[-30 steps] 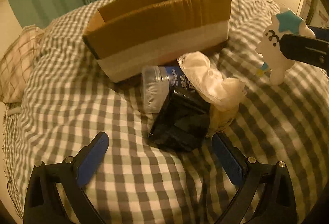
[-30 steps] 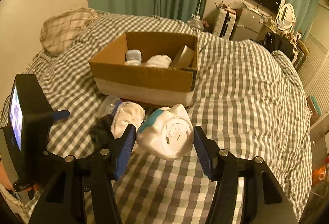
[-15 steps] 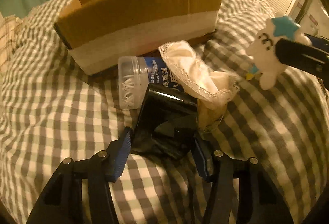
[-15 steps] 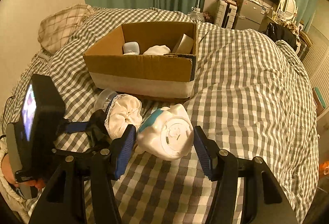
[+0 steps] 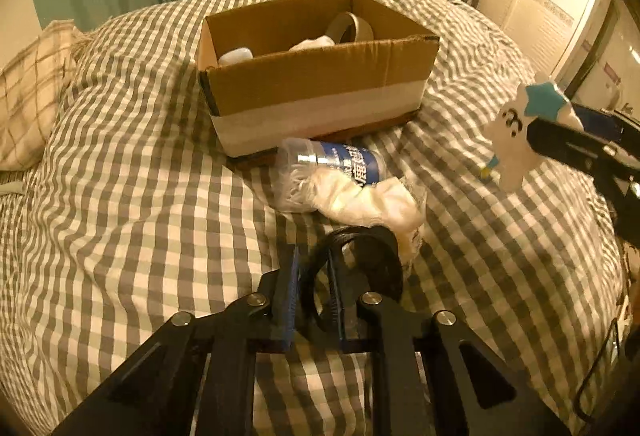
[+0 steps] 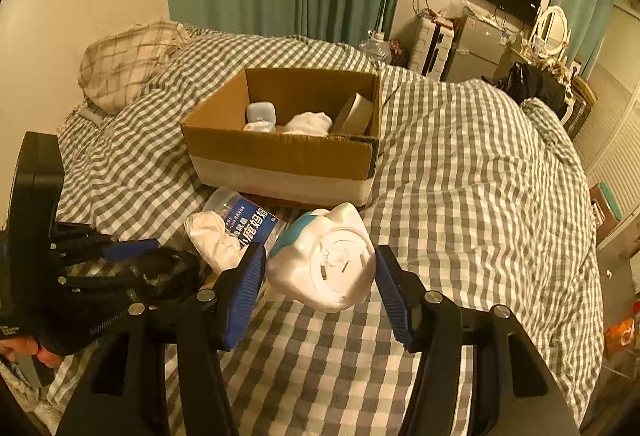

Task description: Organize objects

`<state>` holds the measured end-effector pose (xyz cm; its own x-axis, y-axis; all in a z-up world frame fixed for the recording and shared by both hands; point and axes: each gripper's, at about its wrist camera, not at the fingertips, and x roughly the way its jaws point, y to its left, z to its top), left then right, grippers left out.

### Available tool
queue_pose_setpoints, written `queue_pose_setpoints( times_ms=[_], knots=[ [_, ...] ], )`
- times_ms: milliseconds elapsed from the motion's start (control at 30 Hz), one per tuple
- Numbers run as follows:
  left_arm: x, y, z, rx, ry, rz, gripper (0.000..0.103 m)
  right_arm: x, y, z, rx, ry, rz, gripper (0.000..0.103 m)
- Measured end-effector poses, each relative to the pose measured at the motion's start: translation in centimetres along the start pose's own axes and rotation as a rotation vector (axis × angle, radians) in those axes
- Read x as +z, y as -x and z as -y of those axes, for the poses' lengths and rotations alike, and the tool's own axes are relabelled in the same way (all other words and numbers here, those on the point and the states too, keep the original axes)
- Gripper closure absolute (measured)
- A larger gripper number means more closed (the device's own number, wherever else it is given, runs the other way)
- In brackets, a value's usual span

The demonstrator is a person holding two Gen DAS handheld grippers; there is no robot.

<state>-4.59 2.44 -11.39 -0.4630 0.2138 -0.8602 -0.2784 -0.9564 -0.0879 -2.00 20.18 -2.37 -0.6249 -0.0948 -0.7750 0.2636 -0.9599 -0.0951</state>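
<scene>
Left wrist view. Left hand-held gripper (image 5: 312, 276): jaws drawn close, pinching a black bag (image 5: 360, 260), glossy and crumpled, lifted just clear of the checked bed (image 5: 140, 216). Judged light, limp and slippery; a fold of the film is the only practical hold, and the grip looks to be on such a fold. Beyond it, on the bed: clear jar (image 5: 332, 164) with blue label, lying on its side, touching a white lace cloth (image 5: 368, 200). Jar judged rigid and light, apt to roll; best taken across the body. Cloth soft; any bunch will do. Box (image 5: 316, 96), cardboard, open-topped, stands behind, already holding a few pale items and a tape roll (image 5: 352, 28). At far right, the white toy (image 5: 516, 140) held by the other gripper.

Right wrist view. Right hand-held gripper (image 6: 320, 272): jaws spread wide, clamping the white toy (image 6: 324, 260) by its flanks, base towards the camera, held above the bed (image 6: 460, 176), near the box (image 6: 288, 152). Toy judged hard, hollow plastic, smooth; a grip across the widest part suits it. Jar (image 6: 244, 216) and cloth (image 6: 212, 240) lie just left; the black bag (image 6: 168, 272) hangs in the left gripper (image 6: 132, 256) beyond.
</scene>
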Motion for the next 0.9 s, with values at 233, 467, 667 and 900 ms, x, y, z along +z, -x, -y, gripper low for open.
queue_pose_setpoints(
  times_ms=[233, 467, 667, 900],
  knots=[
    [-0.6, -0.1, 0.5, 0.010, -0.014, -0.021, 0.095, -0.1, 0.6, -0.5, -0.005, 0.007, 0.005, 0.050],
    [0.7, 1.4, -0.1, 0.025, 0.018, 0.036, 0.095, 0.1, 1.0, -0.4, 0.002, 0.002, 0.020, 0.050],
    [4.4, 4.7, -0.9, 0.037, 0.032, 0.124, 0.095, 2.2, 2.6, 0.2, -0.001, 0.013, 0.079, 0.050],
    [11.1, 7.7, -2.2, 0.006, 0.065, 0.216, 0.095, 8.0, 4.2, 0.8, 0.010, 0.059, 0.162, 0.050]
  ],
)
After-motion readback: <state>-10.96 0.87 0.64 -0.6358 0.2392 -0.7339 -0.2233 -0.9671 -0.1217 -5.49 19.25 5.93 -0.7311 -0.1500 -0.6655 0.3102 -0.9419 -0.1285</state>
